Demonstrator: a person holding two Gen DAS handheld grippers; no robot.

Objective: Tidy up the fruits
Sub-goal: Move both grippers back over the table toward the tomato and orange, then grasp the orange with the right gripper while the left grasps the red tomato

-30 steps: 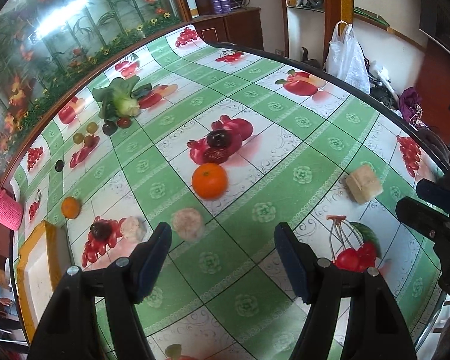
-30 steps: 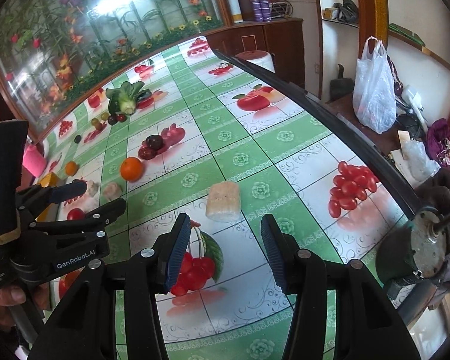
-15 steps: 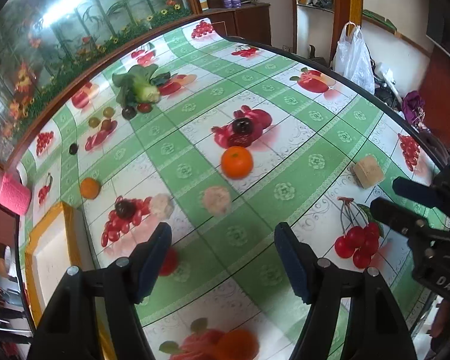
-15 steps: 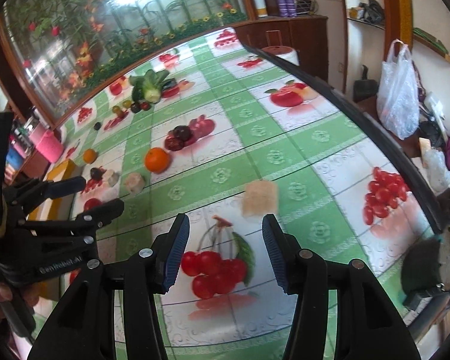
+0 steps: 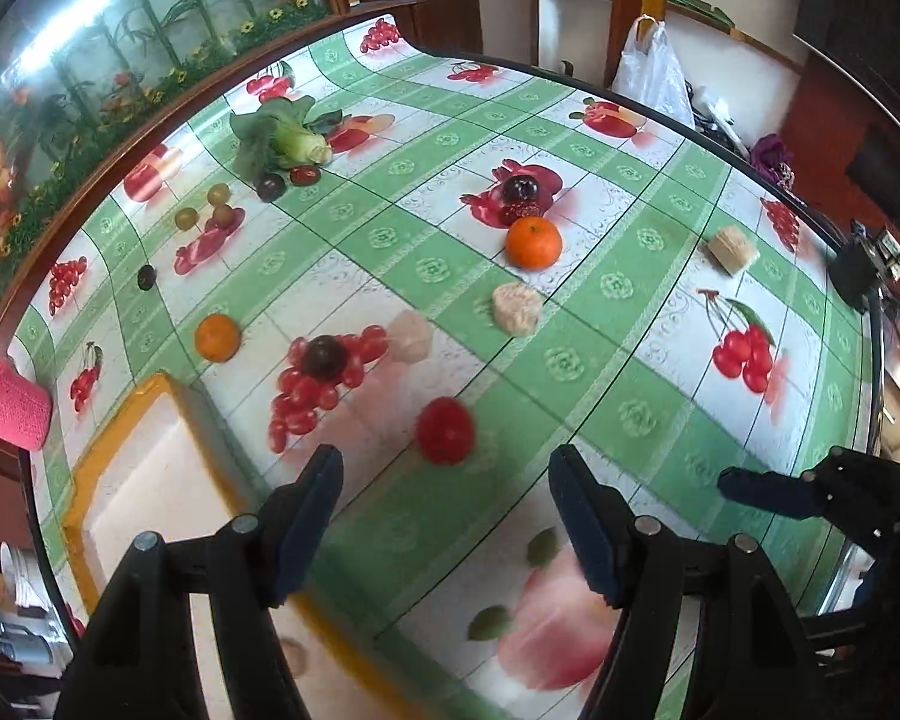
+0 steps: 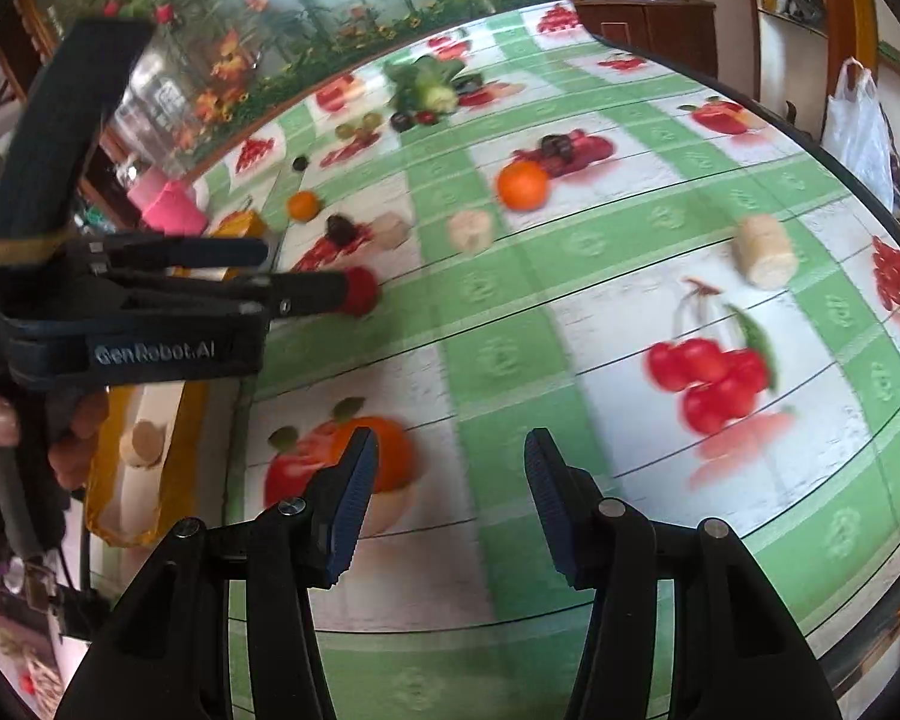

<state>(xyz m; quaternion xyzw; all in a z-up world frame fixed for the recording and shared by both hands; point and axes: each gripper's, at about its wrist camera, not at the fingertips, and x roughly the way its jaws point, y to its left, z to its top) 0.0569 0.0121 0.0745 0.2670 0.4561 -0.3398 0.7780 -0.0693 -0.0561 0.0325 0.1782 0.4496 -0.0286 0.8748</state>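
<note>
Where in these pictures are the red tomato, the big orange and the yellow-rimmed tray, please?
red tomato (image 5: 445,431): left wrist view, middle of its red skin.
big orange (image 5: 533,242): left wrist view, centre of its peel.
yellow-rimmed tray (image 5: 157,384): left wrist view, far corner of its yellow rim.

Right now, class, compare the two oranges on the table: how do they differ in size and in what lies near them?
The larger orange looks clearly bigger than the smaller orange. The larger orange lies mid-table beside a dark plum-like fruit; the smaller orange lies near the far corner of the yellow-rimmed tray, with nothing touching it. Both are round, bright orange and rest loose on the fruit-print tablecloth.
</note>
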